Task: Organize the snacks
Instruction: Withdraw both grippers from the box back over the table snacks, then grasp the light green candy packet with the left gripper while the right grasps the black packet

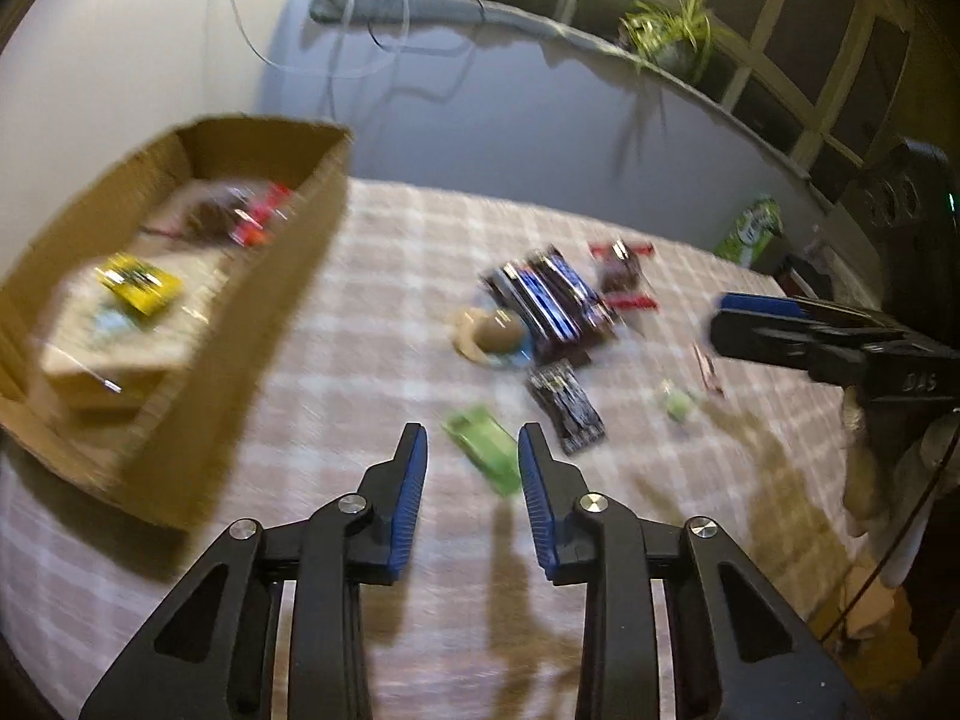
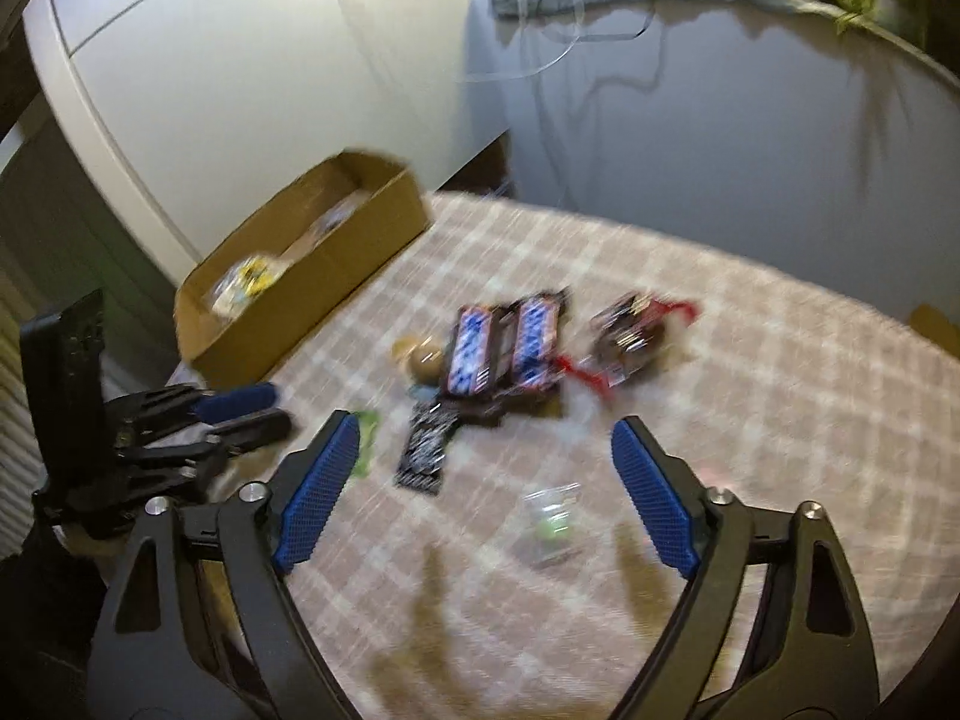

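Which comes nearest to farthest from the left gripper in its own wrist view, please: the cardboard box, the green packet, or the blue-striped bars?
1. Green packet, just ahead of the left gripper.
2. Blue-striped bars, farther ahead, mid-cloth.
3. Cardboard box, off to the left; its far corner lies deepest.

The cardboard box (image 1: 288,276) at ten o'clock is matt brown paperboard. The tablecloth (image 1: 408,252) looks like soft woven cloth in a pale check. The candy bars (image 2: 498,342) at the centre have glossy plastic wrappers, as does the green packet (image 1: 489,459). A small clear bag (image 2: 549,519) at six o'clock is shiny see-through film. The left gripper (image 1: 473,450) is matt black plastic with ribbed blue rubbery pads (image 1: 411,498) and bright metal pins; the right gripper (image 2: 486,444) looks the same.
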